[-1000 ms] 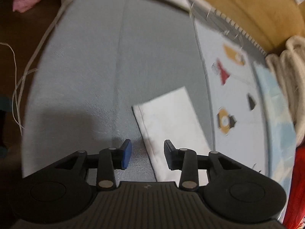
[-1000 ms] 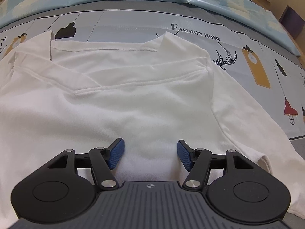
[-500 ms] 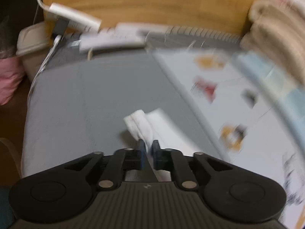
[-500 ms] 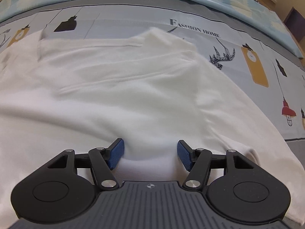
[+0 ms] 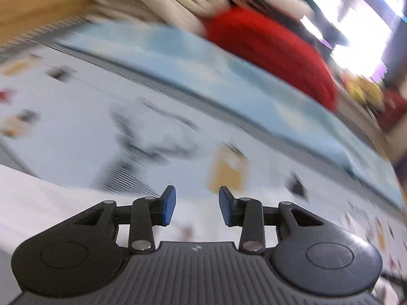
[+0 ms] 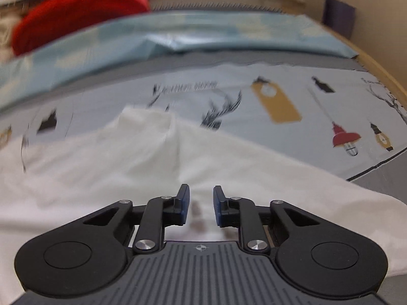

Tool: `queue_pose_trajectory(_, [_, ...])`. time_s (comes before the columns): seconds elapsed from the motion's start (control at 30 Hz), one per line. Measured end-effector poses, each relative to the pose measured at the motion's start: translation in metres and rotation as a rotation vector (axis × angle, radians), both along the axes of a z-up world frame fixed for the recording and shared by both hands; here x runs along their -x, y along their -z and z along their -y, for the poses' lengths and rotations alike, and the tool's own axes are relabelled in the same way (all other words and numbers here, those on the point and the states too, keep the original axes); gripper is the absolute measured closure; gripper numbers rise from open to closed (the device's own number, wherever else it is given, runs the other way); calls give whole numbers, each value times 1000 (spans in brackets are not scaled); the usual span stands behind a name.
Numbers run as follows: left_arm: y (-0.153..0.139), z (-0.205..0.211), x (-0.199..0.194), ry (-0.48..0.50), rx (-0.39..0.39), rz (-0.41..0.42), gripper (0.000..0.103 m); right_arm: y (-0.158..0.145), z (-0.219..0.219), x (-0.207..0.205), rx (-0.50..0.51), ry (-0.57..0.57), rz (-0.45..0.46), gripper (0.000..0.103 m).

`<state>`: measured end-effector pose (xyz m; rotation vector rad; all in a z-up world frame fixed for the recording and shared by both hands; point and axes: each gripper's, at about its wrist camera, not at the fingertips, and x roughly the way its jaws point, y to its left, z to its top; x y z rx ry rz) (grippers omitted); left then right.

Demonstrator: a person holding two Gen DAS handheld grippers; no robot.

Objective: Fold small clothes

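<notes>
the white garment (image 6: 127,167) lies crosswise; left gripper (image 5: 194,207) fingers opening, empty; right gripper (image 6: 201,204) fingers closing over its cloth.

left gripper (image 5: 194,204) opening, right gripper (image 6: 201,203) seemingly closing.

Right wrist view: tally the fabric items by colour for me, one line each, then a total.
White: 1, the white garment under the right gripper, whose jaws are closing.
Red: 1, the red bundle at the back.
Light blue: 1, the light blue cover.
Grey printed: 1, the printed sheet.
Total: 4
</notes>
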<state>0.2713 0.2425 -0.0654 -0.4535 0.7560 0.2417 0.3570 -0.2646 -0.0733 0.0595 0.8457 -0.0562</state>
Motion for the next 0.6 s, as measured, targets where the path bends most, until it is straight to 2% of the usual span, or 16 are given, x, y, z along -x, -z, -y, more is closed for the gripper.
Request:
queue_pose_trajectory(0.07, [13, 22, -16, 46, 17, -23, 62, -1, 5, -1, -39, 4, 39, 82])
queue_pose_trajectory(0.13, [27, 33, -35, 77, 18, -75, 62, 2, 5, -6, -58, -1, 37, 76])
queue_pose_trajectory(0.23, [55, 51, -56, 99, 6, -157, 62, 9, -1, -17, -70, -41, 42, 61])
queue_pose_trajectory(0.27, [63, 56, -59, 111, 4, -190, 61, 12, -4, -20, -67, -56, 35, 53])
queue_pose_trajectory(0.3, [72, 63, -63, 132, -12, -231, 61, 17, -8, -24, -63, -71, 21, 51])
queue_pose_trajectory(0.37, [74, 80, -65, 165, -144, -207, 66, 28, -15, -33, -42, -93, -8, 51])
queue_pose_trajectory(0.4, [75, 87, -68, 182, -215, -197, 74, 33, -17, -35, -30, -103, -16, 51])
queue_pose_trajectory(0.5, [83, 93, -76, 180, -282, -159, 79, 50, -25, -43, 22, -118, -42, 53])
queue_pose_trajectory(0.53, [84, 95, -81, 178, -299, -154, 80, 52, -30, -43, 53, -135, -19, 57])
queue_pose_trajectory(0.57, [84, 95, -85, 175, -310, -151, 81, 51, -33, -44, 71, -156, -6, 72])
queue_pose_trajectory(0.6, [83, 96, -91, 164, -311, -150, 81, 51, -36, -47, 74, -169, 1, 79])
